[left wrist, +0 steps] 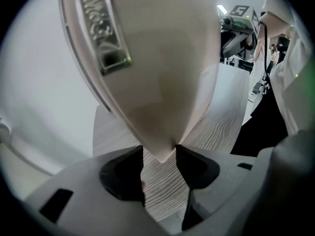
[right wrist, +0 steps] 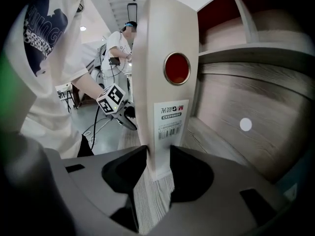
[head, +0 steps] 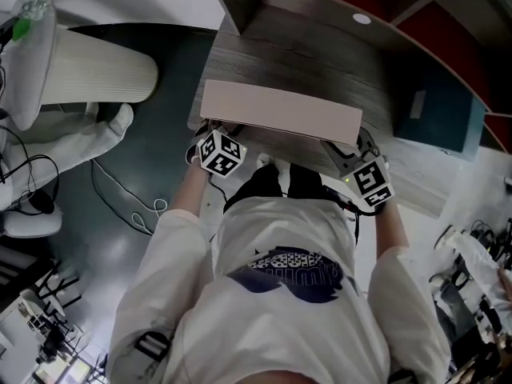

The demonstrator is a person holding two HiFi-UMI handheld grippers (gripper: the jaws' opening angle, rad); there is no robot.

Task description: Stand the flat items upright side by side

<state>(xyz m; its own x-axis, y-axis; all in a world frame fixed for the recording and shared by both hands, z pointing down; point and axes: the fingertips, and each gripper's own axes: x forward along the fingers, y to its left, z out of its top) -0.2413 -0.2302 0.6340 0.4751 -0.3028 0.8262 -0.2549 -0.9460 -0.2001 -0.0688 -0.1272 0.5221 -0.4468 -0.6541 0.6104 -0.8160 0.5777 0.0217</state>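
Note:
A long beige file box (head: 280, 112) is held level over the grey wooden desk (head: 320, 46), close to its near edge. My left gripper (head: 214, 138) grips the box's left end and my right gripper (head: 352, 160) its right end. In the left gripper view a corner of the box (left wrist: 162, 58) sits pinched between the jaws of the left gripper (left wrist: 160, 154). In the right gripper view the right gripper (right wrist: 158, 156) is shut on the box's narrow spine (right wrist: 165, 82), which carries a red round hole (right wrist: 176, 68) and a barcode label (right wrist: 170, 117).
The desk has a raised back wall and a white round dot (head: 362, 18). A shelf compartment (right wrist: 256, 38) opens to the right of the box. A white ribbed cylinder (head: 96, 74) and loose cables (head: 120, 198) lie on the floor to the left. Another person stands in the background (right wrist: 120, 48).

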